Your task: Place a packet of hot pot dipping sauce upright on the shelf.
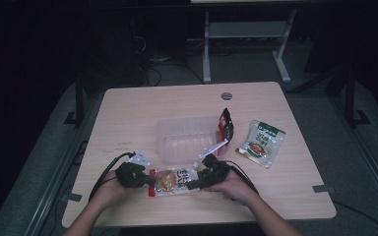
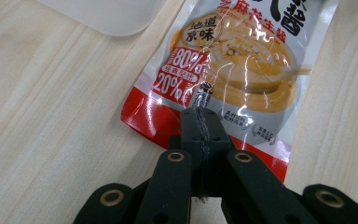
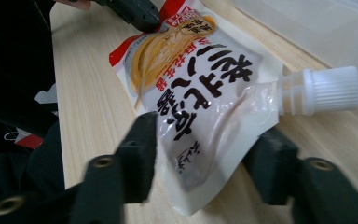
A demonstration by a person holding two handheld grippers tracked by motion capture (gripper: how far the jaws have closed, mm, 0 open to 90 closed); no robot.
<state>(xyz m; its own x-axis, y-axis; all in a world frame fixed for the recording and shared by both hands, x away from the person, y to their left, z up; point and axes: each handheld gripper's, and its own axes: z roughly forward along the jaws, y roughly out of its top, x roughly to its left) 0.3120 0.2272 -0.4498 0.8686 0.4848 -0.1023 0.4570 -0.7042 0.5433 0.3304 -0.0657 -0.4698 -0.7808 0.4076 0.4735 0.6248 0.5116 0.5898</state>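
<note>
The left gripper (image 2: 200, 135) clamps the sauce pouch's (image 1: 170, 180) red bottom edge, steadying it. The right gripper (image 3: 205, 158) straddles its spout end, jaws not yet pressing, probably to lift it toward the clear tub (image 1: 163, 142).

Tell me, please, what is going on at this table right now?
A person works a sauce pouch lying on the table with two hand-held grippers. The left gripper is shut on its bottom edge. The right gripper straddles its spout end, jaws around it, not clearly pressing. A clear plastic bin sits just behind.
</note>
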